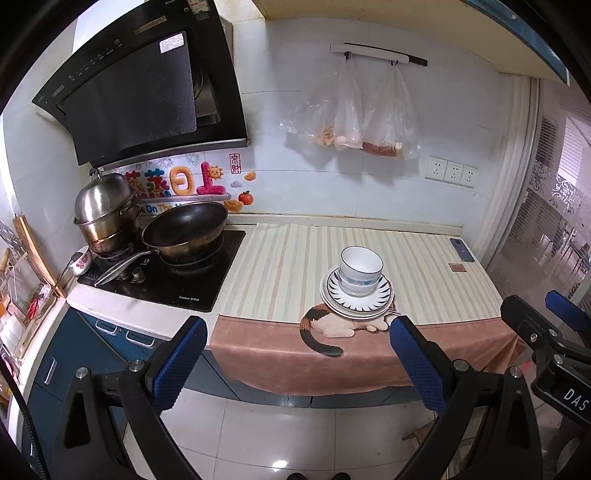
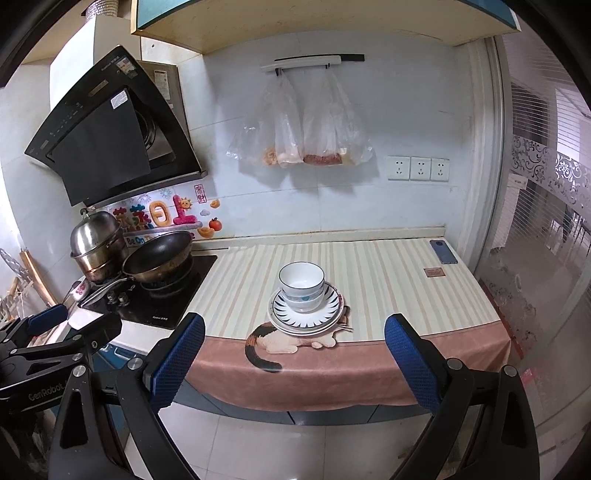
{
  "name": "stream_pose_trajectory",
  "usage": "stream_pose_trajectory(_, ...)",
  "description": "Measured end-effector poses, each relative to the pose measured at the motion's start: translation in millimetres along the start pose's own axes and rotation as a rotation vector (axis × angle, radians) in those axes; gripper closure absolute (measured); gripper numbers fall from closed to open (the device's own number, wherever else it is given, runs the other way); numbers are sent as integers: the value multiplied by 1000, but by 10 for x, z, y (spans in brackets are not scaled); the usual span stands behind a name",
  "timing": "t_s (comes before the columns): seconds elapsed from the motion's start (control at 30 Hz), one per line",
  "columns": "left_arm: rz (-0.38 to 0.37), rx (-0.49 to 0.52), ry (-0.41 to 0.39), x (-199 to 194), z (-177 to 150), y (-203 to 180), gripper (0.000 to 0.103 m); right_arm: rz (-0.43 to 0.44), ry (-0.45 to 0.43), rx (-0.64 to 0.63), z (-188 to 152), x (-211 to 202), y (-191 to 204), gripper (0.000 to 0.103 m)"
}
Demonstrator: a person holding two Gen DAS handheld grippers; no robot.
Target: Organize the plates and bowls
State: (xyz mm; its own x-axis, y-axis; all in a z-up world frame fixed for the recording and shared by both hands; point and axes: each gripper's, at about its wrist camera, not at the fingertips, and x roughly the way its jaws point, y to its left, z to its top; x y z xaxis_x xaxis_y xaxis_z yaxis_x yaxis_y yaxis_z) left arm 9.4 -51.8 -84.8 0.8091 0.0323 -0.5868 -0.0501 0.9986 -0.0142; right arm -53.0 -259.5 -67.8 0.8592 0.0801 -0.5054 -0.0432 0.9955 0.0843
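Both the left gripper (image 1: 297,345) and right gripper (image 2: 293,341) are held wide and empty short of the counter, bowls (image 2: 302,286) seen stacked on plates (image 2: 304,321); task judged essentially complete, withdrawal only.

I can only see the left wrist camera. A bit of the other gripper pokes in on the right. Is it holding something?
Observer: No. The right wrist view shows the right gripper open, with nothing between its fingers. The bowls stacked on the plates sit on the counter beyond it.
Child: What's above the black stove hood? My picture stops there.
Observer: A shiny silver duct goes up behind the range hood.
Child: Can you see my gripper from over there?
Observer: Yes, the left gripper shows at the left edge, and its side reads "GenRobot".
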Motion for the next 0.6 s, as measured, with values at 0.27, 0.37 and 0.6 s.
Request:
stream_pose_trajectory(0.27, -7, 3, 5, -7, -35, 5, 1, -2, 8, 2, -25, 25, 15, 3)
stream_pose_trajectory(0.37, -8, -4, 2, -15, -43, -1, 1, -4, 7, 4, -33, 29, 14, 3)
stream_pose_trajectory(0.6, -10, -3, 4, 3, -47, 18, 1, -9, 12, 10, -50, 35, 5, 3)
